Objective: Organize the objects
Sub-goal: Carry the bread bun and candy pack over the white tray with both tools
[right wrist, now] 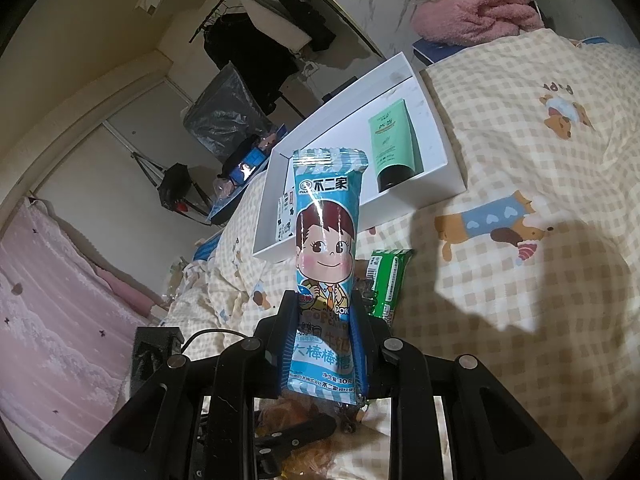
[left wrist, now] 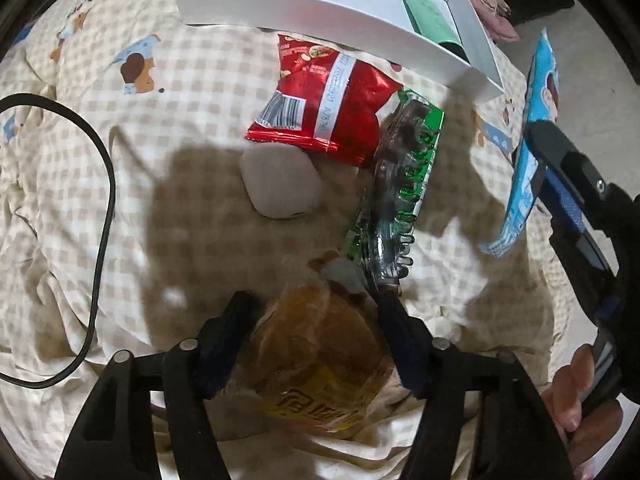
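My left gripper [left wrist: 314, 312] points down at the bed, its jaws closed on a bun in a clear, yellow-printed wrapper [left wrist: 320, 360] that fills the gap between the fingers. My right gripper [right wrist: 324, 308] is shut on the lower part of a blue lollipop packet [right wrist: 326, 232] and holds it upright; the left wrist view shows this gripper [left wrist: 536, 160] at the right edge. A red snack bag [left wrist: 324, 96], a white earbud case [left wrist: 280, 184] and a green packet [left wrist: 420, 148] with a dark hair claw [left wrist: 394, 200] on it lie on the checked quilt.
A white open box [left wrist: 320, 4] [right wrist: 416, 200] at the far side holds a green tube [right wrist: 390, 144] and a card. A black cable [left wrist: 100, 200] loops at the left. A person's hand [left wrist: 576, 392] grips the right tool. A pink towel [right wrist: 476, 8] lies beyond the box.
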Demonstrator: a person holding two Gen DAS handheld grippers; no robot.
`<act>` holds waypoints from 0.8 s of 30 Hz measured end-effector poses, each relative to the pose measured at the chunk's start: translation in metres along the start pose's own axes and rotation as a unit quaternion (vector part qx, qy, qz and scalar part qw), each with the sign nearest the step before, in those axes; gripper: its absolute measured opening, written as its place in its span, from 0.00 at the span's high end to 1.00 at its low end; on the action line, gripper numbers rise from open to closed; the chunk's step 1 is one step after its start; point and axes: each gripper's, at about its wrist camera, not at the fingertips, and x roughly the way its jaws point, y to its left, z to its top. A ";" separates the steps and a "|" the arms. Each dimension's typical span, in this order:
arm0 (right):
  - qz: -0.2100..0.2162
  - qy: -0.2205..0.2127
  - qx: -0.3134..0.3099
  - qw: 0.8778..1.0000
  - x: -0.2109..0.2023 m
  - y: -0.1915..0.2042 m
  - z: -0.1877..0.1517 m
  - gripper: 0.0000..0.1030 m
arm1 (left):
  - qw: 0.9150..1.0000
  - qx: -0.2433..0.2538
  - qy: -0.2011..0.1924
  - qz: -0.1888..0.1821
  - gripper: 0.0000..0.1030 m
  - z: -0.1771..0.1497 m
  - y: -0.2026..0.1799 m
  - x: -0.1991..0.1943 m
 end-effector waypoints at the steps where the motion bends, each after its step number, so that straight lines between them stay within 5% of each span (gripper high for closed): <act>1: 0.000 0.000 0.001 1.000 0.000 0.000 0.000 0.75 | 1.000 -0.010 -0.006 -0.008 0.37 0.001 0.003 -0.002; 11: 0.000 -0.005 0.003 1.000 -0.002 -0.001 0.001 0.75 | 0.992 -0.019 -0.115 -0.057 0.42 0.002 0.002 -0.054; 24: 0.013 -0.037 -0.004 0.999 -0.015 0.003 0.012 0.75 | 0.979 -0.023 -0.175 -0.103 0.42 -0.006 0.015 -0.085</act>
